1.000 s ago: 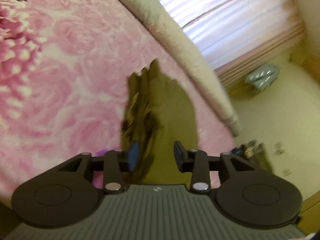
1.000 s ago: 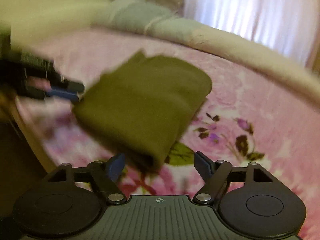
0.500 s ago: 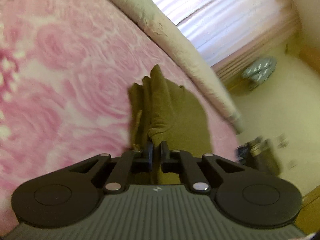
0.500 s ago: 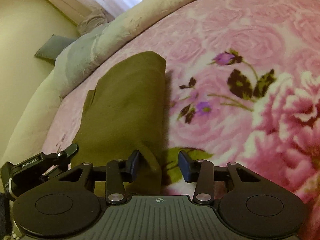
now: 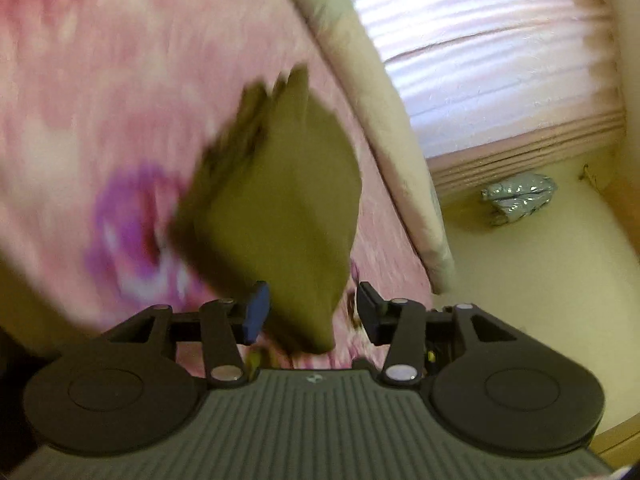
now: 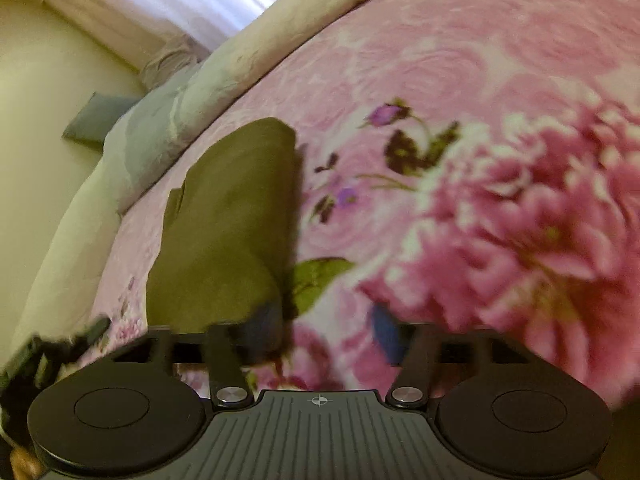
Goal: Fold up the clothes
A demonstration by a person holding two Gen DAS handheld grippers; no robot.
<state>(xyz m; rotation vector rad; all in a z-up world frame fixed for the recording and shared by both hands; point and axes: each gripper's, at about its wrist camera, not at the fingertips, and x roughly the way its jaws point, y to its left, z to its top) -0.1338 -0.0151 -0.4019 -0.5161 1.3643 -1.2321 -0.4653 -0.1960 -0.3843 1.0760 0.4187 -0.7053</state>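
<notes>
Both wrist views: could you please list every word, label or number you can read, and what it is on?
No readable words or numbers in either view.
Left tongs: a small pale emblem on the ribbed body, too small to read.
Right tongs: a small crosshair sign on the ribbed body, no text.
Olive garment: no label visible.

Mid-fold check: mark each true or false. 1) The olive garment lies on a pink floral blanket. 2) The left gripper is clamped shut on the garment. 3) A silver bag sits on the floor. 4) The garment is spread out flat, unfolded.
1) True: the olive garment lies on the pink floral blanket.
2) False: the left gripper is opening, pads clear of the cloth between them.
3) True: silver bag on the floor.
4) False: it is folded into a compact bundle.
</notes>
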